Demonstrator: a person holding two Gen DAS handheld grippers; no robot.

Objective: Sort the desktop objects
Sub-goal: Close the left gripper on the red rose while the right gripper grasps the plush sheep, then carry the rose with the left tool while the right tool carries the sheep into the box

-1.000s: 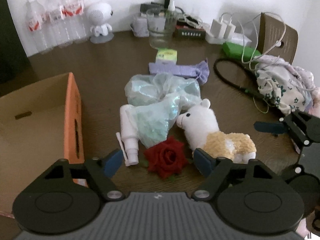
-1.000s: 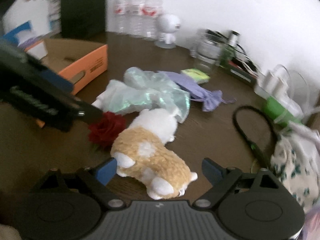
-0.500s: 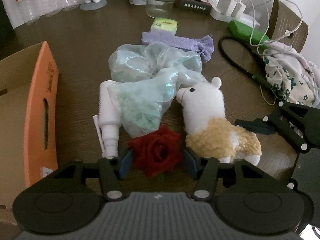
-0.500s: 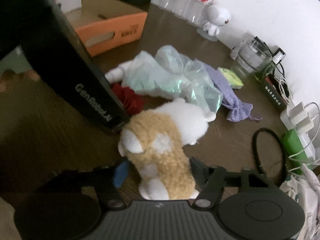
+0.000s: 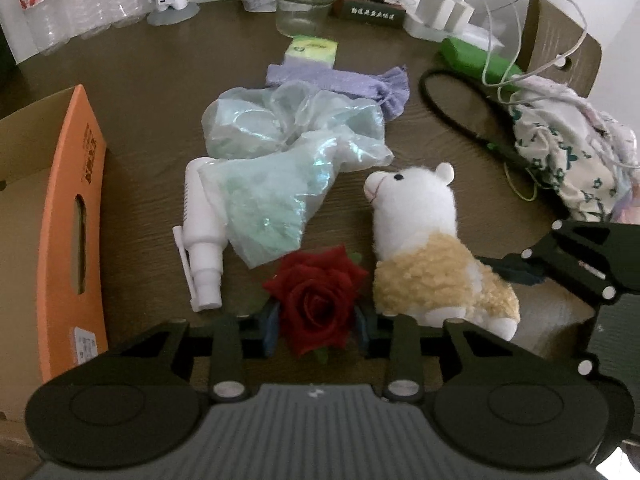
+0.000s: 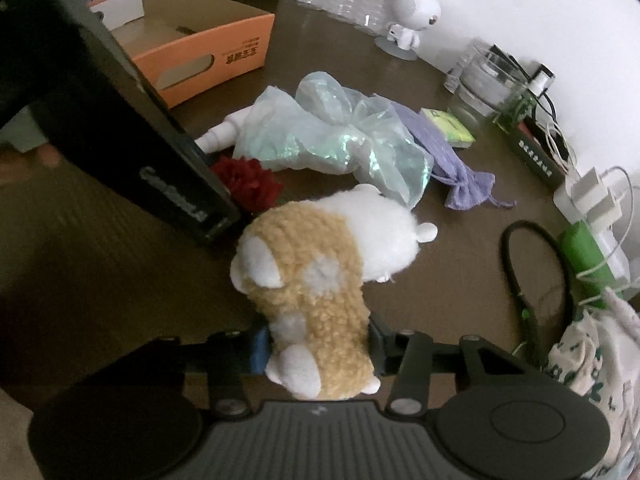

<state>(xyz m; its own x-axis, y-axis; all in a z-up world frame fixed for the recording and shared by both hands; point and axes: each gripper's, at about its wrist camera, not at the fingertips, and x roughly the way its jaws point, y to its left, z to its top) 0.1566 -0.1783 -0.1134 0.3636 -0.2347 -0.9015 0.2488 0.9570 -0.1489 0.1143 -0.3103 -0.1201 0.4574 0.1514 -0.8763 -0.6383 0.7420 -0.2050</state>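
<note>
left gripper point(image 5: 314, 330): fingers closing, clenched on the rose point(image 5: 316, 300) at 12 o'clock, on the surface point(image 5: 160, 120).
right gripper point(image 6: 316, 346): closing around the llama point(image 6: 320, 272); long axis toward 12.
box point(image 5: 72, 216): 9 o'clock of the rose.

My left wrist camera looks steeply down along my left gripper point(image 5: 316, 330), close over the worktop point(image 5: 160, 80), facing the back wall. My right wrist camera looks down just as steeply along my right gripper point(image 6: 316, 346), angled towards the orange box point(image 6: 208, 56). Both views share the red rose point(image 5: 316, 300) point(image 6: 248, 184), the plush alpaca point(image 5: 424, 248) point(image 6: 320, 276) and the pale green bag point(image 5: 288, 152) point(image 6: 332, 136); each view also catches my other gripper.
</note>
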